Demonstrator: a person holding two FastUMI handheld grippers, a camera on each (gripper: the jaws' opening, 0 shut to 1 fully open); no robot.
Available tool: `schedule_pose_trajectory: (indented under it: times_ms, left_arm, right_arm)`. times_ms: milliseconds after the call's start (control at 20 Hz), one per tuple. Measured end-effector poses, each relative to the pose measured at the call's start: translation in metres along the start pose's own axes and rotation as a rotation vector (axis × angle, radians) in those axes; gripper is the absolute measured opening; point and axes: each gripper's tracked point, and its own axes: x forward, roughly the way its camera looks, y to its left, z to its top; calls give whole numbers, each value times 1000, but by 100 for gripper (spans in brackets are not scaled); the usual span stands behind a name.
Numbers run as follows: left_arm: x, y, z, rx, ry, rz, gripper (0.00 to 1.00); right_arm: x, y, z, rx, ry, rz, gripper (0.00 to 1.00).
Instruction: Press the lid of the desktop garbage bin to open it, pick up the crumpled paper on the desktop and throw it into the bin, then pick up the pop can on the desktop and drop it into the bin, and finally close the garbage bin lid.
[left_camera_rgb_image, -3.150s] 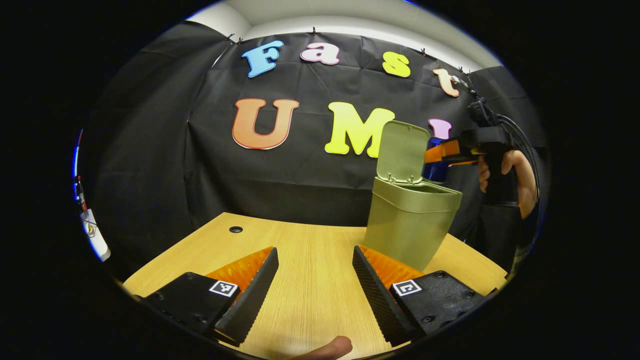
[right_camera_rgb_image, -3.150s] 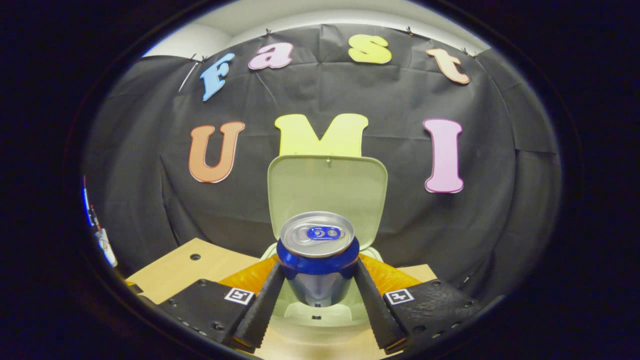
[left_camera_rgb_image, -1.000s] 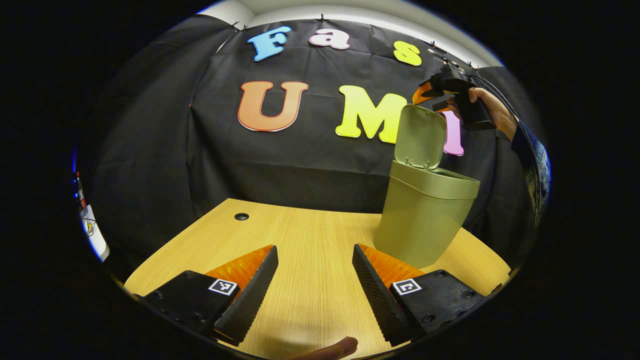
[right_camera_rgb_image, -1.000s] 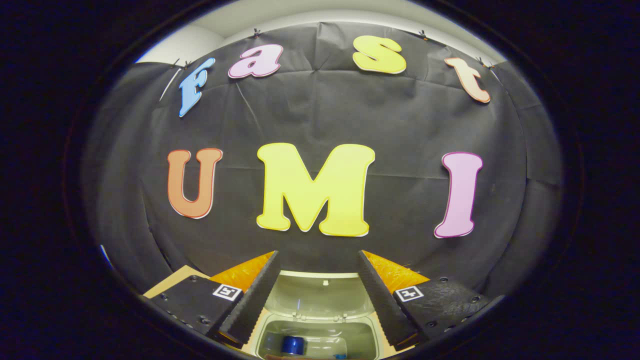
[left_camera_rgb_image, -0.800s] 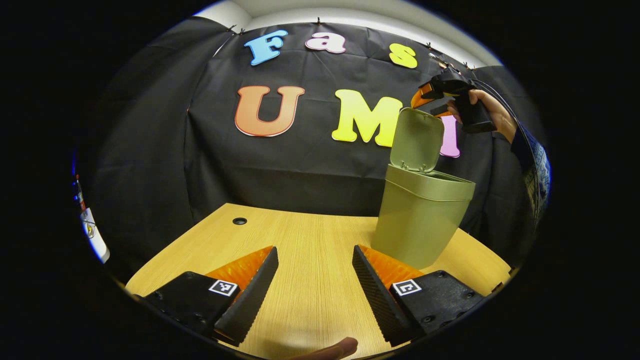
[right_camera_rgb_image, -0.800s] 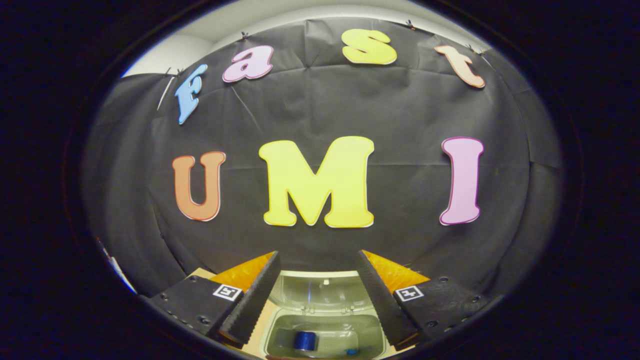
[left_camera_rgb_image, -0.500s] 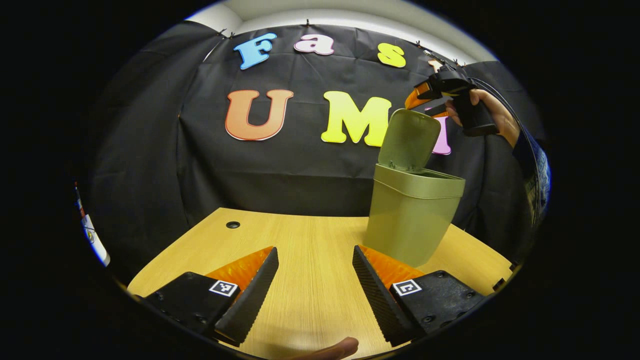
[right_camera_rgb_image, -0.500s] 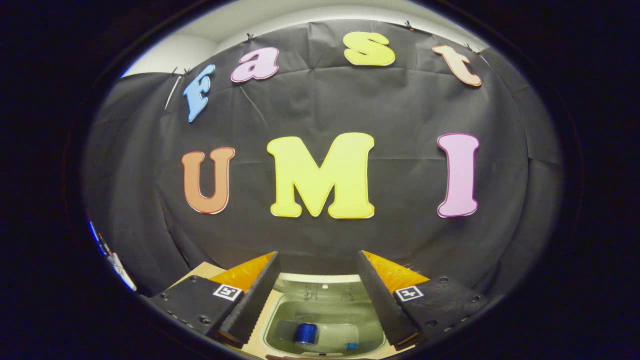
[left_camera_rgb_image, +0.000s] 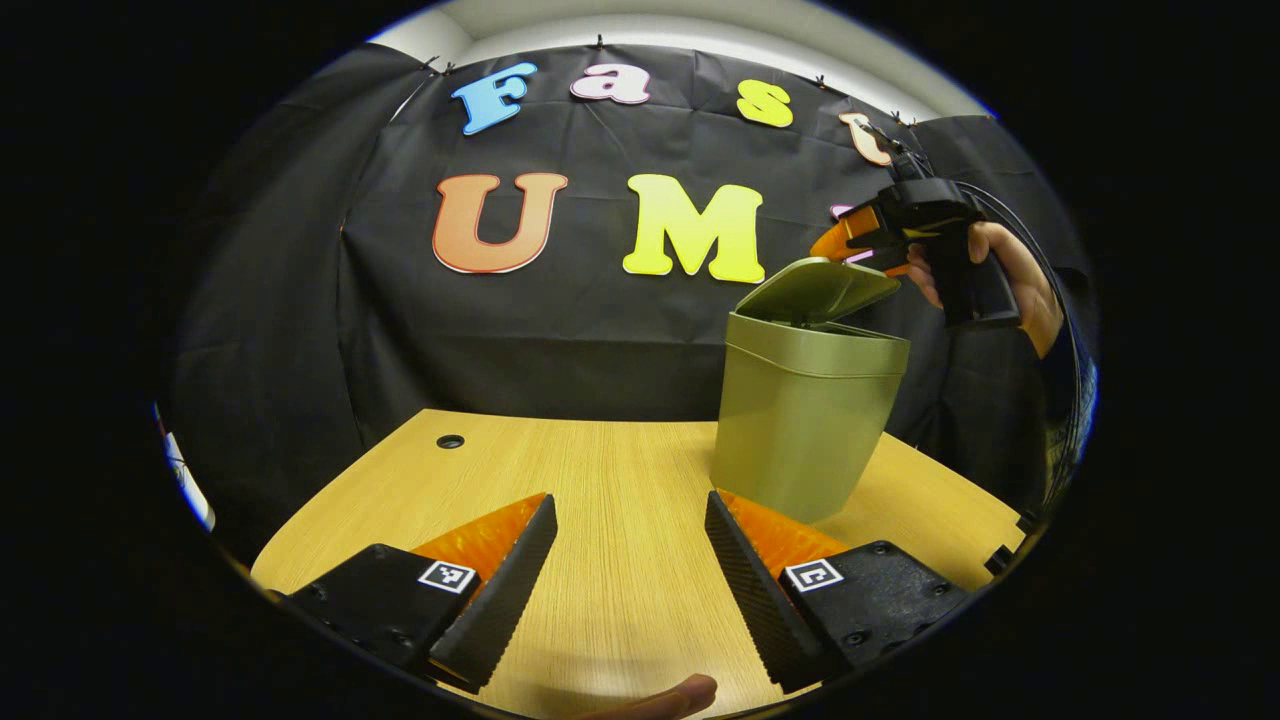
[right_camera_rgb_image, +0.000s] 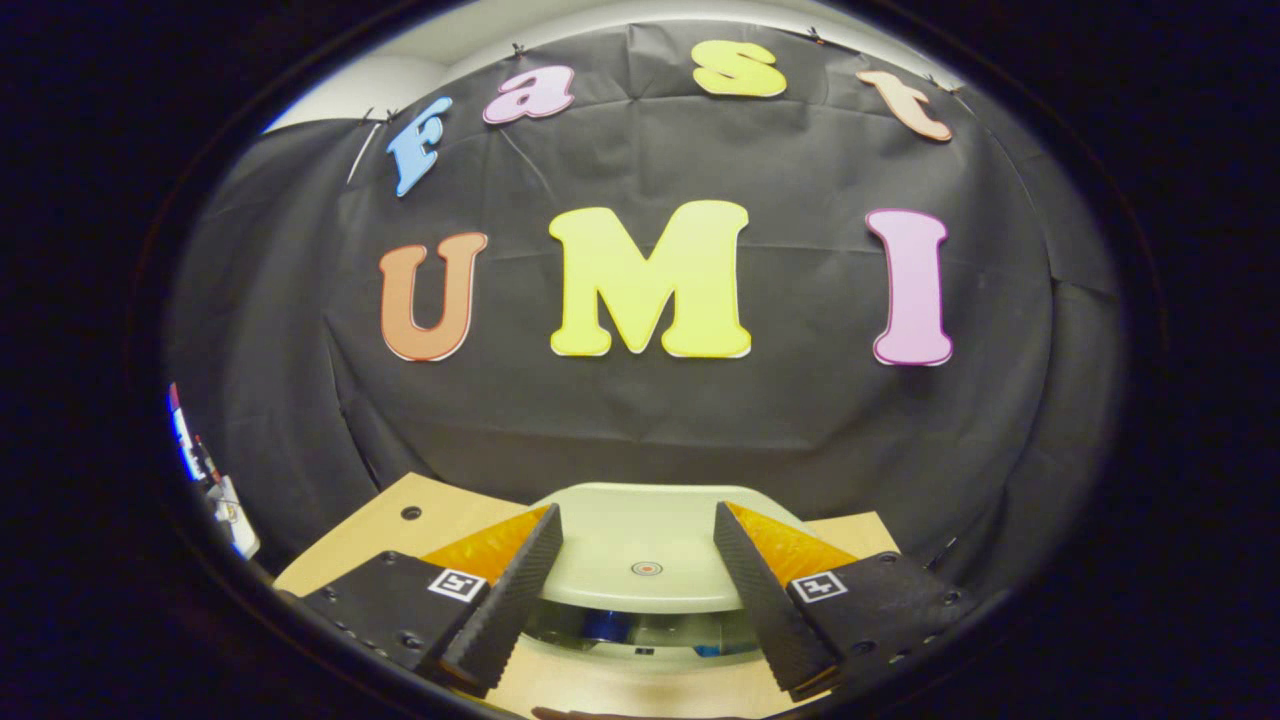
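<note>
The olive desktop bin (left_camera_rgb_image: 800, 430) stands on the wooden table (left_camera_rgb_image: 600, 470) at the right. Its lid (left_camera_rgb_image: 815, 290) is tilted low, with a gap left at the front. My right gripper (left_camera_rgb_image: 840, 240), held by a hand (left_camera_rgb_image: 990, 275), sits just above the lid's raised edge. In the right gripper view the lid (right_camera_rgb_image: 640, 560) lies under and between the open fingers of the right gripper (right_camera_rgb_image: 637, 515). A sliver of the blue pop can (right_camera_rgb_image: 603, 625) shows through the gap under the lid. My left gripper (left_camera_rgb_image: 630, 505) hovers open over the table, left of the bin, holding nothing.
A small round hole (left_camera_rgb_image: 450, 441) marks the table's far left, also seen as the hole (right_camera_rgb_image: 411, 512) in the right gripper view. A thumb tip (left_camera_rgb_image: 670, 695) shows at the bottom edge. Bare tabletop stretches left of the bin.
The lid has swung down from upright to nearly shut, and my right gripper has come down with it. The can went from the gripper into the bin. My left gripper stayed open.
</note>
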Motion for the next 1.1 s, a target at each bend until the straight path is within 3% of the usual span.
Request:
schedule_pose_trajectory:
  times_ms: [400, 1100]
  left_arm:
    - [-5, -6, -6, 0, 1, -2, 96]
    - [-7, -26, -21, -24, 24, -35, 96]
  right_arm:
    - [4, -4, -50, -16, 58, -5, 98]
    - [1, -2, -60, -1, -30, -18, 97]
